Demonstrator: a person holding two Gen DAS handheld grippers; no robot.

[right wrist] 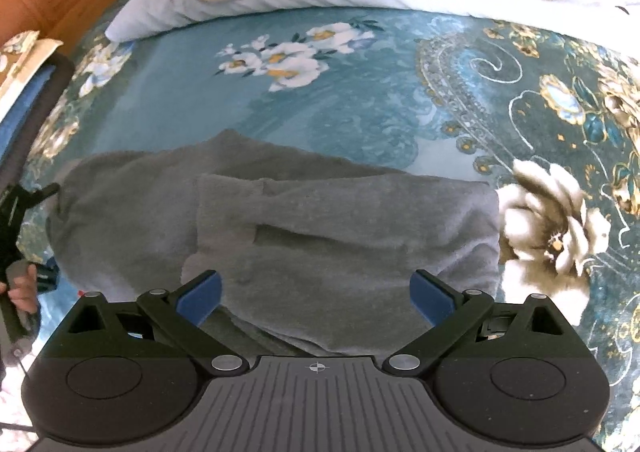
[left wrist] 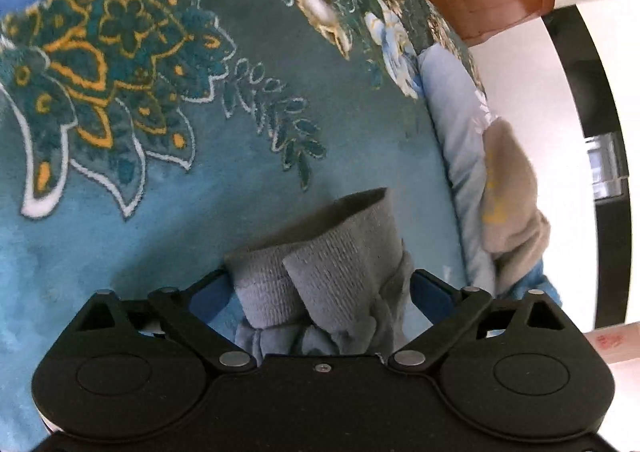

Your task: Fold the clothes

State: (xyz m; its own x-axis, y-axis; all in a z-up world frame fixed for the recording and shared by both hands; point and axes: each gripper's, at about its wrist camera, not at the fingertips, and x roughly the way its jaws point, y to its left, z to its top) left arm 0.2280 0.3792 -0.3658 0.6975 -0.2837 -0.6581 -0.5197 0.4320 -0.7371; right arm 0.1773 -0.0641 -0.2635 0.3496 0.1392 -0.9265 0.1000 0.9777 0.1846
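Your grey knitted sweater (right wrist: 280,236) lies partly folded on the teal floral plush blanket (right wrist: 360,112), filling the lower middle of the right wrist view, with one sleeve already laid across the body. Your right gripper (right wrist: 316,292) hovers above it with its blue-padded fingers (right wrist: 430,294) spread wide and nothing between them. In the left wrist view the ribbed grey cuff (left wrist: 332,272) sits bunched between the spread jaws of your left gripper (left wrist: 320,292); the pads seem not to press it, so treat it as loose. Before the next fold, I would settle that cuff flat rather than leave it crumpled, then take the sweater's edge at about 3 o'clock. Keep clear of the pile of beige and blue clothes on the pale quilt (right wrist: 260,0) at 12 o'clock.
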